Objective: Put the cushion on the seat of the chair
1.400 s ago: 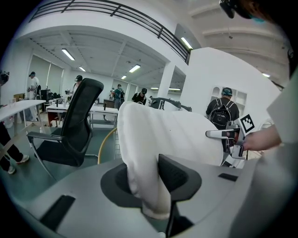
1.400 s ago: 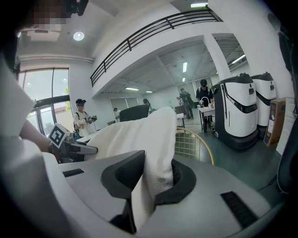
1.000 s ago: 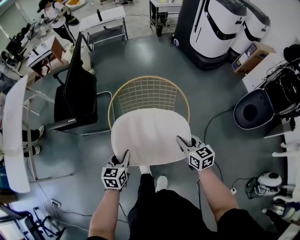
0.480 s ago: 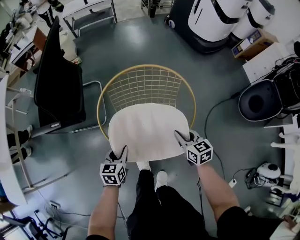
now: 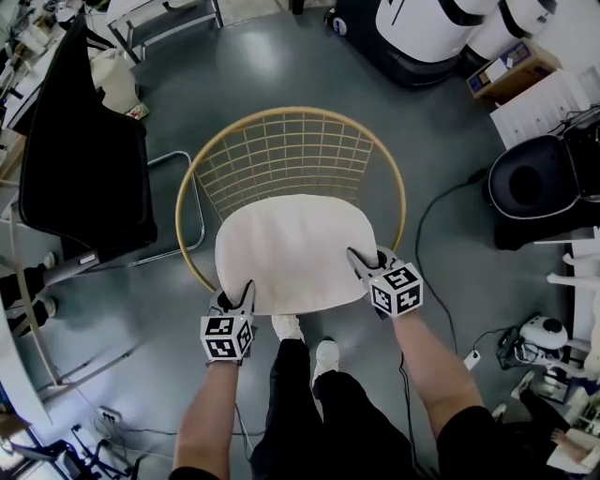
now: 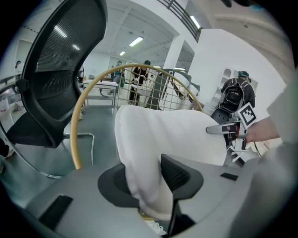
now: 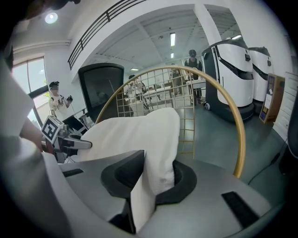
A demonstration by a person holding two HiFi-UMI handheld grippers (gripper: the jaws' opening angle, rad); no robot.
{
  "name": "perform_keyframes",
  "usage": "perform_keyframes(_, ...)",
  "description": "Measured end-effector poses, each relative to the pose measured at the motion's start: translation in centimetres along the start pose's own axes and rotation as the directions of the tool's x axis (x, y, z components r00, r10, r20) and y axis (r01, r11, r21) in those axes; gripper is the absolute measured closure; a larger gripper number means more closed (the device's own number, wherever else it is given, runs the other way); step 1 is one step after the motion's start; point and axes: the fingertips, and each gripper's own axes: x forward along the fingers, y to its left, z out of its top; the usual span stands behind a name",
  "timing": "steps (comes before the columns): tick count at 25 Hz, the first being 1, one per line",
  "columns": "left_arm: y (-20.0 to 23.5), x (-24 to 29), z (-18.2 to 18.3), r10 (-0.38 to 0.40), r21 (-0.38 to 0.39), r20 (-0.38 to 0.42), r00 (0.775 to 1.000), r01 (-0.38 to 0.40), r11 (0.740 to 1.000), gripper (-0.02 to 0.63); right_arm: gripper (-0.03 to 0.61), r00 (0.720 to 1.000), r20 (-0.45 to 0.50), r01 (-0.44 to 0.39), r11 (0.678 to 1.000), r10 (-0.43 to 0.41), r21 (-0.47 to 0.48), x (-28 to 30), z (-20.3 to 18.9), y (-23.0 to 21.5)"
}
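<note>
A white oval cushion (image 5: 291, 248) hangs low over the seat of a round chair with a gold rim (image 5: 291, 112) and wire grid back. My left gripper (image 5: 236, 295) is shut on the cushion's near left edge. My right gripper (image 5: 366, 262) is shut on its near right edge. In the left gripper view the cushion (image 6: 163, 135) is pinched between the jaws of my left gripper (image 6: 146, 181), with the gold rim (image 6: 81, 121) behind. The right gripper view shows the cushion (image 7: 135, 132) folded between the jaws of my right gripper (image 7: 153, 179). The seat itself is hidden under the cushion.
A black office chair (image 5: 84, 159) stands just left of the gold chair. White machines (image 5: 422, 28) are at the back right and a black round bin (image 5: 534, 187) at the right. A cable (image 5: 431, 234) runs across the grey floor. The person's feet (image 5: 305, 342) are under the cushion's near edge.
Both grippers have come down with the cushion towards the chair. The chair now looks larger and nearer, and the cushion covers more of its seat.
</note>
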Motion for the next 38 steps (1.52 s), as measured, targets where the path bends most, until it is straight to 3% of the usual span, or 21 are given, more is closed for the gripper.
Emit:
perform_keyframes(8,1.6,3.3,-1.6,0.034,0.035,-0.054,0.998,-0.033,0.999,0.435,0.487,0.998,-0.055,0.024,1.000,-0.023,0.012,3.7,-2.4,-1.7)
perform_keyframes(11,2.1,3.8,-2.0,0.049,0.039,-0.065,0.997,-0.047,0.998,0.357,0.480,0.997,-0.075,0.022,1.000,-0.021,0.011,4.7,-2.9,-1.9)
perform_keyframes(23,2.7,4.1,-2.6,0.091,0.073,-0.067,0.994,-0.086,0.994,0.301,0.455,0.994,-0.104,0.034,0.999,-0.032,0.021,6.6,-3.9,-2.7)
perform_keyframes(31,4.0,3.3,-3.5,0.201,0.145,-0.102,0.974,-0.185,0.972,0.233,0.419,0.991,-0.122,0.051,0.998,-0.048,0.021,7.1,-4.2,-3.2)
perform_keyframes(33,4.0,3.1,-3.1,0.201,0.159,-0.090,0.976,-0.185,0.970,0.227,0.376,0.990,-0.125,0.073,0.997,-0.070,0.018,7.2,-4.3,-3.7)
perform_keyframes(34,3.9,3.1,-2.8,0.197,0.160,-0.082,0.977,-0.183,0.970,0.227,0.288,0.989,-0.127,0.079,0.997,-0.076,0.016,7.2,-4.4,-3.8)
perform_keyframes(35,3.9,3.0,-2.6,0.194,0.159,-0.075,0.978,-0.180,0.971,0.227,0.243,0.988,-0.131,0.081,0.997,-0.079,0.010,7.2,-4.4,-3.8)
perform_keyframes(38,3.5,3.0,-1.8,0.179,0.154,-0.055,0.982,-0.169,0.974,0.227,0.203,0.986,-0.142,0.085,0.996,-0.087,-0.019,7.3,-4.6,-3.6)
